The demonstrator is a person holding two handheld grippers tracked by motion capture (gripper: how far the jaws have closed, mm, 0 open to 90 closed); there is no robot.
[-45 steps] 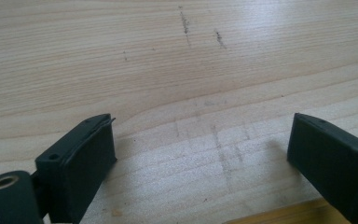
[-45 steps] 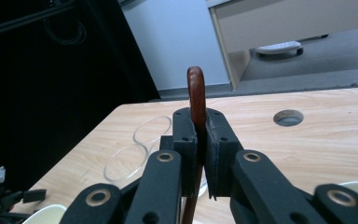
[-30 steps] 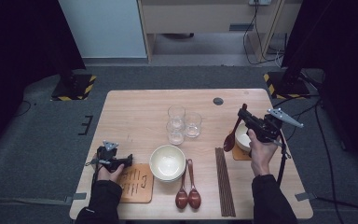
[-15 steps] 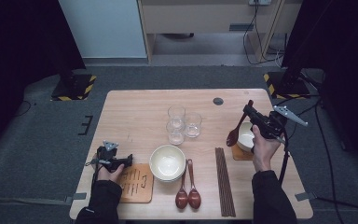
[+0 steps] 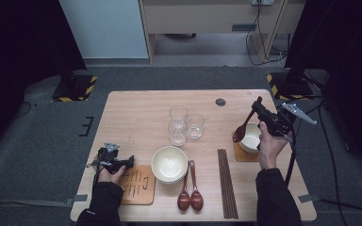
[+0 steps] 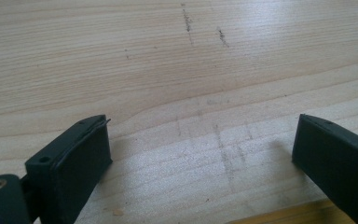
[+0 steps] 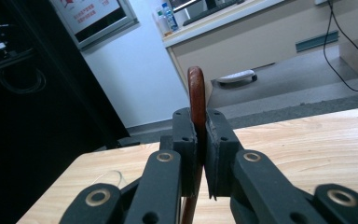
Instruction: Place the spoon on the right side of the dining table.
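My right gripper (image 5: pixel 259 108) is shut on the handle of a brown wooden spoon (image 5: pixel 240 133), held tilted in the air at the table's right side. The spoon's head hangs at the left rim of a white bowl (image 5: pixel 251 139) that sits on a wooden coaster (image 5: pixel 243 154). In the right gripper view the handle (image 7: pixel 196 88) stands up between the pressed jaws of my right gripper (image 7: pixel 198 128). My left gripper (image 5: pixel 130 162) rests on the table near the front left, open, beside a patterned wooden coaster (image 5: pixel 136 184). Bare wood (image 6: pixel 168 56) lies between the jaws of my left gripper (image 6: pixel 200 135).
Three clear glasses (image 5: pixel 184 125) stand mid-table. A cream bowl (image 5: pixel 169 162) sits in front of them, with two brown spoons (image 5: pixel 190 195) and a bundle of dark chopsticks (image 5: pixel 227 181) to its right. A black disc (image 5: pixel 220 101) lies near the far edge.
My right gripper has shifted a little to the right and away, carrying the spoon with it; the spoon's head now hangs nearer the white bowl. The left gripper has not moved.
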